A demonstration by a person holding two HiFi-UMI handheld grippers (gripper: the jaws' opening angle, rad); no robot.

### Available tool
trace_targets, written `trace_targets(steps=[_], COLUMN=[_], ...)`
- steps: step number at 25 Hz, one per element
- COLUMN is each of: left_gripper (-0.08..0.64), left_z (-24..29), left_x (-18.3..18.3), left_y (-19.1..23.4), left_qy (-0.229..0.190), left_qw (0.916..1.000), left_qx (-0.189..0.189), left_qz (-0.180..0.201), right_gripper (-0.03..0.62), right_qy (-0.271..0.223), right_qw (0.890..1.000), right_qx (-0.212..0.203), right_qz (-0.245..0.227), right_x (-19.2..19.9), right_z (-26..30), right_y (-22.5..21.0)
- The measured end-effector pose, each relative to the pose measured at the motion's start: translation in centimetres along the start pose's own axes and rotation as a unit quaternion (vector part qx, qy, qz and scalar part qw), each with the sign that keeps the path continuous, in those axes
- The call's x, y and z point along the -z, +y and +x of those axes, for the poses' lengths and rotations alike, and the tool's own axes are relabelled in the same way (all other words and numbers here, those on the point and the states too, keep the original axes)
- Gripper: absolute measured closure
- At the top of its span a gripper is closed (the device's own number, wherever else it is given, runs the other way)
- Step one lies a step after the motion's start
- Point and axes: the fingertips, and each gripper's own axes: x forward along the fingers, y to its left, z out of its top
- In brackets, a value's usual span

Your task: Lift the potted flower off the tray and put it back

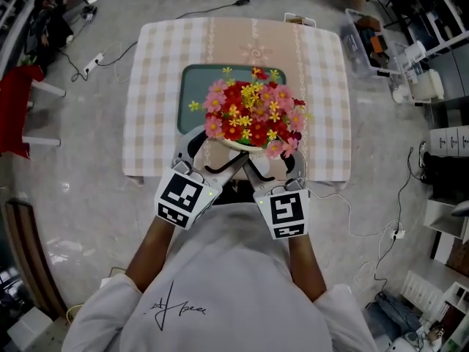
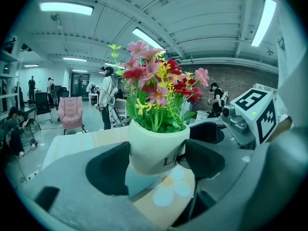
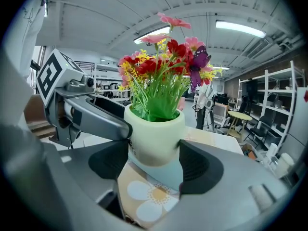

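- Surface: the desk (image 1: pixel 154 86) sits in the upper centre of the head view. It is covered by a checked cloth with a plain band down the middle, and in both gripper views a daisy print shows on the cloth below the pot.
- Tray: a green tray (image 1: pixel 194 94) lies at the centre of the desk.
- Room: grey floor all round, with cables trailing at upper left and lower right. A red chair (image 1: pixel 18 108) stands at the left edge and a clear storage bin (image 1: pixel 366 39) at upper right.
- Room, left gripper view: a pink armchair (image 2: pixel 70 113) at middle left, people standing behind it, and strip lights across the ceiling.
- Room, right gripper view: open shelving (image 3: pixel 284 105) at the right edge.
- Task item: the potted flower (image 1: pixel 249 116) is over the near right part of the tray, at the desk's near edge.
- Left gripper (image 2: pixel 156 162): my jaws are pressed against both sides of the pale pot.
- Right gripper (image 3: pixel 154 160): my jaws are clamped on the same pot from the other side.
- Hidden: in the head view the blooms cover the pot and the tray's near right corner.
- Cut off: the pot's lettering runs behind a jaw pad, so only its first letters show.
- Unclear: I cannot tell whether the pot's base touches the tray.
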Motion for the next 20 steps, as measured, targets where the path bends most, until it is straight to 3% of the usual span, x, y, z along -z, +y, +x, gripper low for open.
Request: trace_targets(steps=[20], left_gripper=[0.196], left_z=[0.5], left_x=[1.7], left_y=[2.7], left_qy=[0.012], left_qw=[0.9993], left_qx=[-0.027], left_qz=[-0.024], right_gripper=[0.255], right_qy=[0.015], right_qw=[0.999], right_qx=[-0.038], right_qz=[-0.021], right_x=[0.6], right_z=[3.2], right_y=[0.4])
